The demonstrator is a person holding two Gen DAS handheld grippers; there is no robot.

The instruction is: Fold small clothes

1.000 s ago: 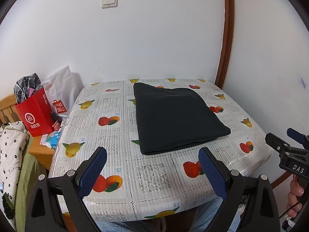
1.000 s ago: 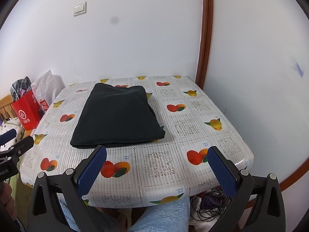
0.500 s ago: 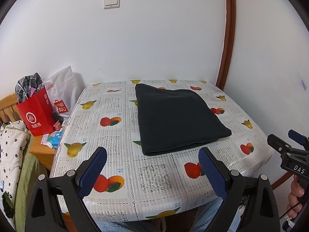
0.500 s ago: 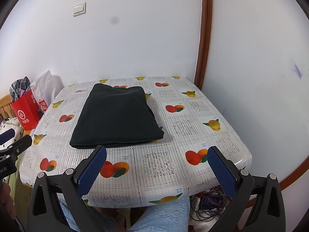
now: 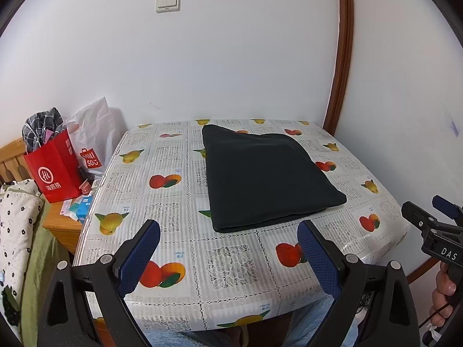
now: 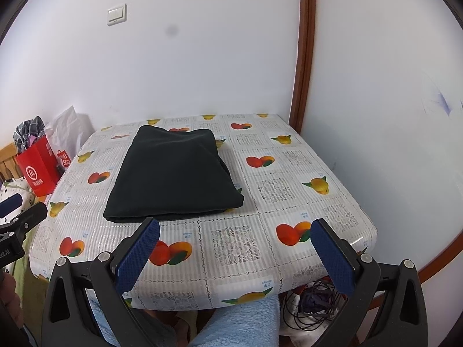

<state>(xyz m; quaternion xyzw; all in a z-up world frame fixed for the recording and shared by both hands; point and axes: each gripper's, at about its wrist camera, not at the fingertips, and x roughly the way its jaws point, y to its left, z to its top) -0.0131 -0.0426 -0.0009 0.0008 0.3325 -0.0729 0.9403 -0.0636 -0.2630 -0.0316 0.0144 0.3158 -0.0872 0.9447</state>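
A dark folded garment (image 5: 266,179) lies flat as a neat rectangle on the fruit-patterned table (image 5: 231,260); it also shows in the right wrist view (image 6: 173,173). My left gripper (image 5: 228,248) is open and empty, held back over the table's near edge, apart from the garment. My right gripper (image 6: 235,248) is open and empty, also at the near edge. The right gripper shows at the right edge of the left wrist view (image 5: 434,225). The left gripper shows at the left edge of the right wrist view (image 6: 17,219).
White walls close the table at the back and right, with a brown door frame (image 5: 341,57) in the corner. A red paper bag (image 5: 52,170) and a white bag (image 5: 92,144) stand on a wooden cabinet to the left. Cables (image 6: 306,303) lie on the floor under the table.
Both grippers have drawn back and risen slightly from the table. The garment has not moved.
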